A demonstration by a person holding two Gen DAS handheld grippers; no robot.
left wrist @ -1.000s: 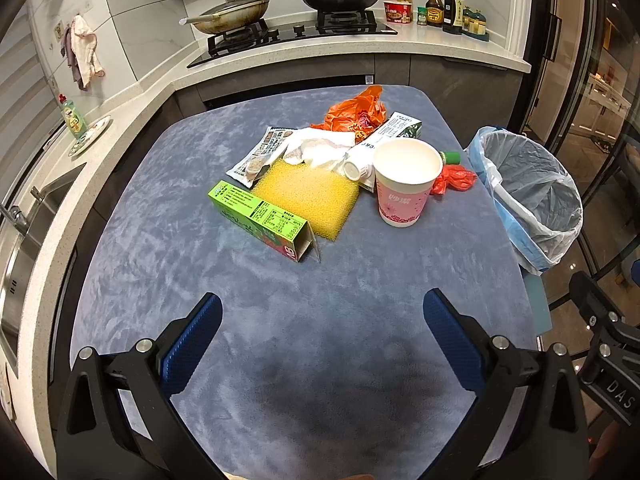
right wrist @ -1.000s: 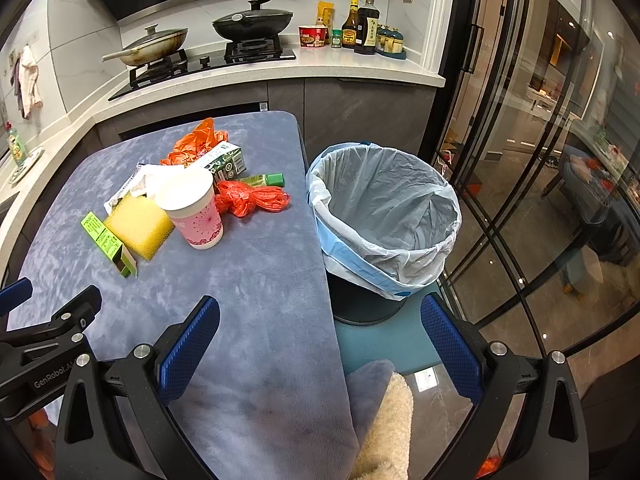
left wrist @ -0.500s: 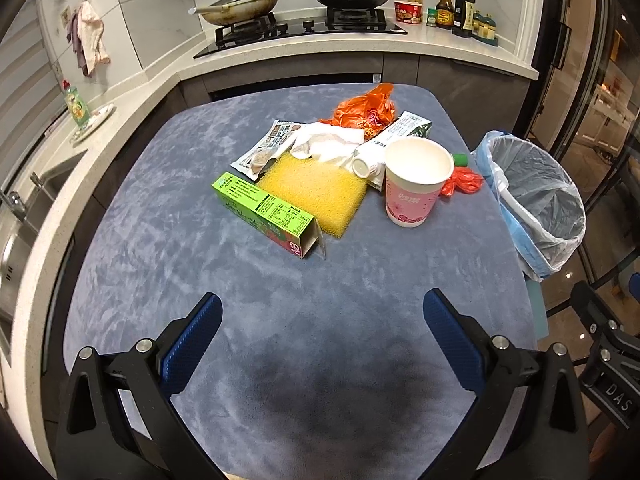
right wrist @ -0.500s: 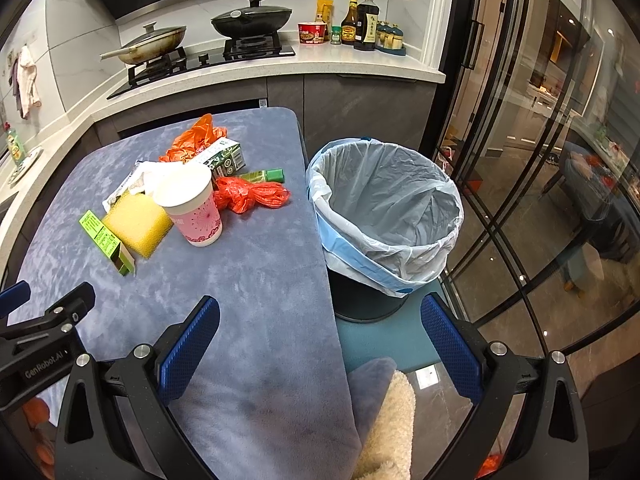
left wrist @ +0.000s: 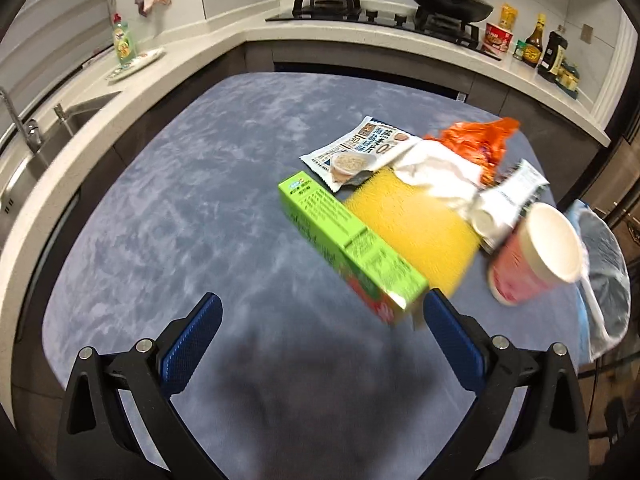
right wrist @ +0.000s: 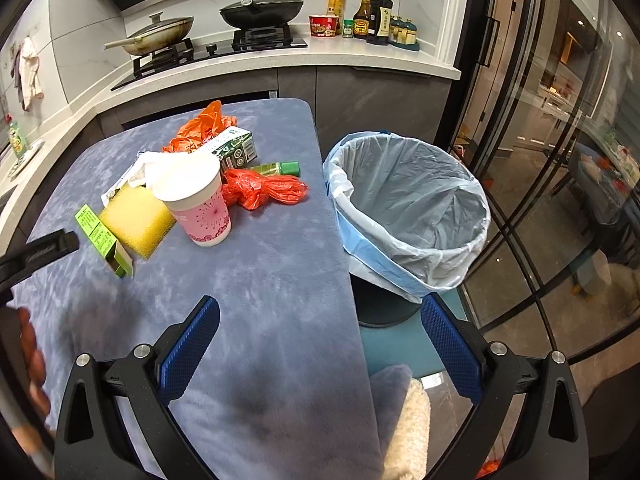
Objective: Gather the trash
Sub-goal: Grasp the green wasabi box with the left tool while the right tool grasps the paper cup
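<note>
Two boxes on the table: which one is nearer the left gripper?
The bright green box, lying flat beside the yellow sponge; its end almost reaches the left gripper. The white and dark green carton lies farther back, behind the cup.

The food packet [left wrist: 356,152] shows "30" and "0".

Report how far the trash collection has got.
Done: nothing visible; the lined bin looks empty. In hand: nothing; the left gripper is open, close to the green box, and the right gripper is open over the table edge. Left: the box, yellow sponge, pink cup, red bag and the wrappers behind.
</note>
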